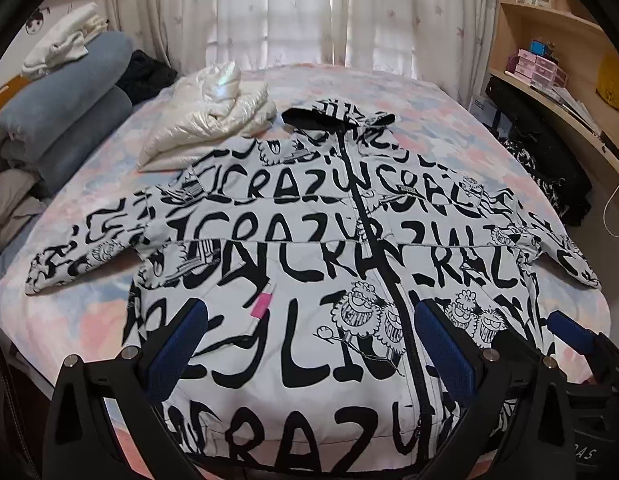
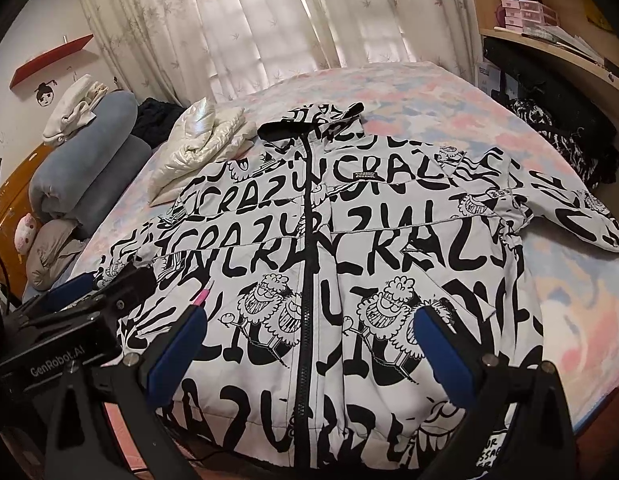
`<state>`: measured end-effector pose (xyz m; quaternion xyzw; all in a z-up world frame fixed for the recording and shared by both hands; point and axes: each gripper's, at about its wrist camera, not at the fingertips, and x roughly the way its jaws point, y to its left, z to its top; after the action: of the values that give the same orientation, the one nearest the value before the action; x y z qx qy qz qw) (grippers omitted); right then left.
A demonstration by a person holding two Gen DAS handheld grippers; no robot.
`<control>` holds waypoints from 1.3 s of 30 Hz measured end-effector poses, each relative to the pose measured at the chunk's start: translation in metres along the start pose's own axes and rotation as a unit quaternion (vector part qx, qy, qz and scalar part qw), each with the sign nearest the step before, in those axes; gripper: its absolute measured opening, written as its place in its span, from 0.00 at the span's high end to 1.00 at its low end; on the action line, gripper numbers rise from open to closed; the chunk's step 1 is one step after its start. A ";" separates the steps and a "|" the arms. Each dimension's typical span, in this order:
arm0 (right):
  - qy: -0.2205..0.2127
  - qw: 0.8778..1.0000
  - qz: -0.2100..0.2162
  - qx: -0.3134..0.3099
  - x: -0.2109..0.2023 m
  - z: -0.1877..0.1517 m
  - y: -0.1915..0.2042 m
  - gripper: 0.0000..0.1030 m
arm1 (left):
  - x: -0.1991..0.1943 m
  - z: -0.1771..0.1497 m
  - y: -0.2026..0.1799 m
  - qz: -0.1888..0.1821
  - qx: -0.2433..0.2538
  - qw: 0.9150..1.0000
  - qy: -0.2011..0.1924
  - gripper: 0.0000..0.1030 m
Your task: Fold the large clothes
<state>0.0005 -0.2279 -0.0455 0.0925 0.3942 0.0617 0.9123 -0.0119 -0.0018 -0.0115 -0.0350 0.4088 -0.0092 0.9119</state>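
room: a bedroom with pale floral curtains (image 1: 293, 12) behind the bed and curved wooden shelves (image 1: 557, 40) along the right wall.
surface: a bed with a pastel pink-and-blue patterned sheet (image 1: 421, 92).
far left: rolled grey-blue bedding (image 1: 65, 100) at the bed's left edge, with a white folded cloth (image 1: 61, 40) on top of it.
left of middle: a cream, shiny puffer jacket (image 1: 205, 116), folded, lying on the sheet just beside the printed jacket's shoulder.
middle: a large white jacket printed with black "crazy" lettering and cartoon figures (image 1: 309, 248), spread flat face up, black zip closed down the centre, both sleeves stretched out to the sides, hood at the far end; a small pink tag (image 1: 260, 305) sits on its left chest.
left claw (image 1: 313, 344): blue-padded fingers spread wide apart, holding nothing, hovering above the jacket's lower hem.
right claw (image 2: 311, 348): fingers likewise spread wide, holding nothing, over the hem near the zip, close beside the left claw.
far right: a black-and-white patterned garment (image 1: 545, 176) heaped at the bed's right edge under the shelves.
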 end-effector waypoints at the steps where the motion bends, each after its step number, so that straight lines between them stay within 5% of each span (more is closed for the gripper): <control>1: 0.001 1.000 0.001 -0.001 0.001 0.000 0.000 0.00 | 0.001 0.000 0.001 -0.001 -0.001 1.000 0.004 0.01; 18: 0.002 1.000 0.004 0.001 0.005 0.021 -0.016 0.00 | 0.011 0.022 -0.034 0.005 0.035 0.999 -0.008 0.01; 25: -0.048 0.999 -0.020 0.016 -0.014 0.053 -0.045 0.00 | 0.006 0.068 -0.060 -0.040 0.055 0.997 -0.039 0.01; 29: -0.079 0.996 -0.021 0.042 -0.035 0.080 -0.078 0.00 | -0.008 0.108 -0.082 -0.096 0.063 0.991 -0.073 0.01; 39: -0.179 0.973 -0.147 0.017 -0.118 0.161 -0.149 0.00 | -0.047 0.195 -0.189 -0.119 0.116 0.970 -0.179 0.01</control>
<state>0.0436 -0.4141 0.1136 0.0589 0.2351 -0.0969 0.9653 0.1049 -0.1770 0.1666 0.0214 0.2281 -0.1584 0.9604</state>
